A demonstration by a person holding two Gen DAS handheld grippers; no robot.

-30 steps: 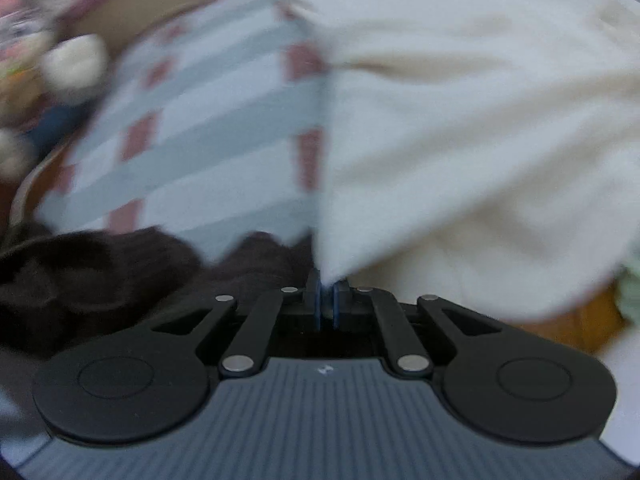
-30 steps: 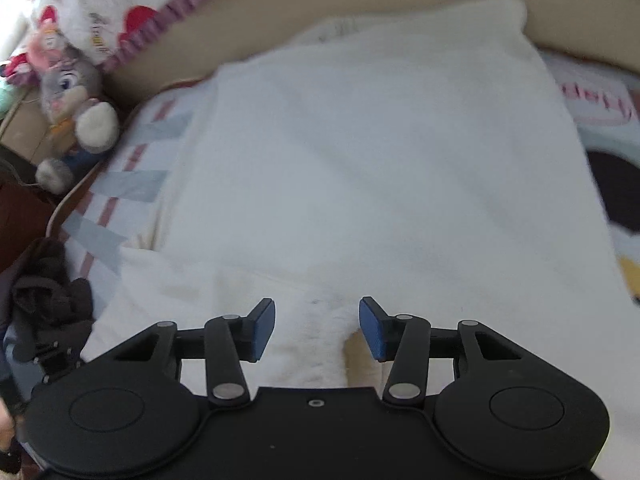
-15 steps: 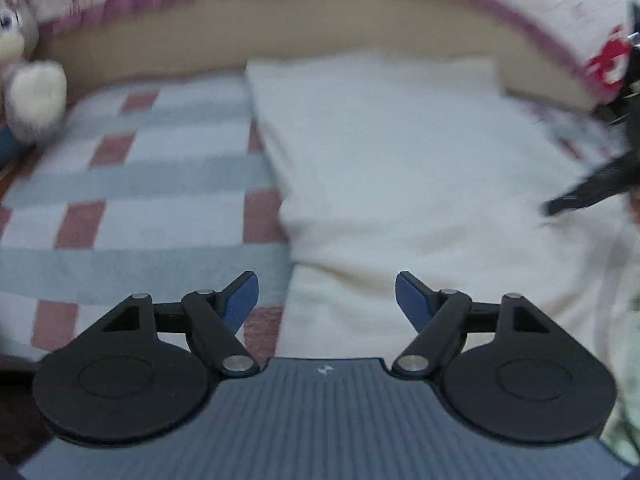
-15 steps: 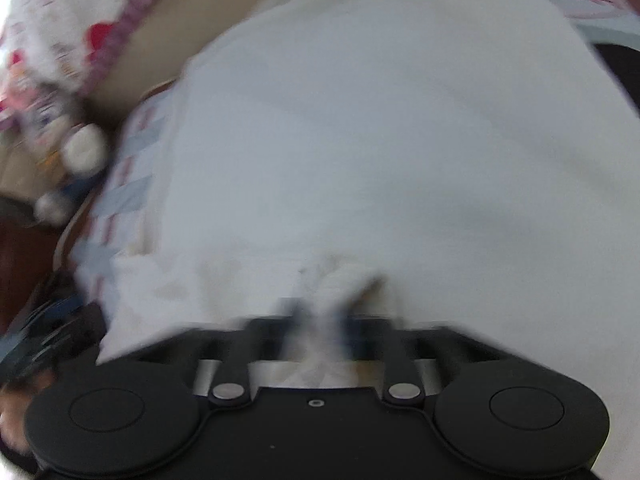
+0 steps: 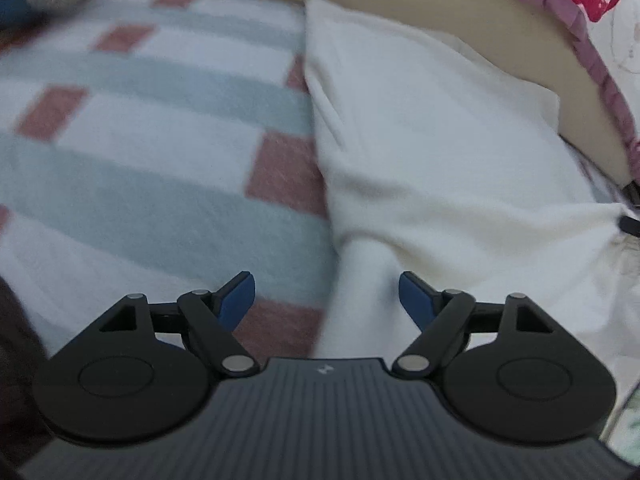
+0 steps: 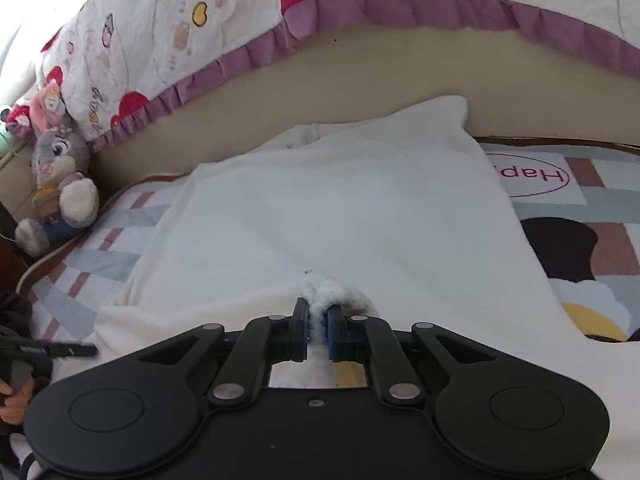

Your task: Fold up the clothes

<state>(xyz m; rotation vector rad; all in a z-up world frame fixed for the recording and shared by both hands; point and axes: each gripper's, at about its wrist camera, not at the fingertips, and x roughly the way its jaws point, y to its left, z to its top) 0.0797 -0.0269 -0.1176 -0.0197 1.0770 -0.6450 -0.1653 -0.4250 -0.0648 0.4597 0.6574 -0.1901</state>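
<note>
At the far left of the right wrist view a grey plush rabbit (image 6: 60, 184) sits against the beige bed edge (image 6: 360, 80), beside the checked blanket (image 6: 116, 240) of pale blue, white and dusty red blocks. Near it, low at the left border, a person's hand (image 6: 12, 396) grips a dark handle, with a dark garment (image 6: 14, 308) just above it. Over the beige edge hangs a white quilt (image 6: 168, 40) printed with red hearts and trimmed in a purple frill.

The white fleece garment (image 6: 340, 208) lies spread on the bed, in the middle of the blanket, its far corner reaching the beige edge. The left gripper (image 5: 327, 296) stands part open, its jaws having just been closing, with the near left edge of the garment rising as a fold between the blue pads (image 5: 238, 300) but not pressed by them. In that view the blanket fills the left half and the garment the right, with nothing lying over either.

The right gripper (image 6: 318, 330) is clamped on a bunched tuft at the garment's near edge, pulled up off the bed. To the right of the garment the blanket carries a white patch with a pink oval (image 6: 532, 178), in which upside-down pink letters read "Hap", the rest hidden under the cloth. Nearer on the right are dark brown and yellow shapes in the blanket's print
</note>
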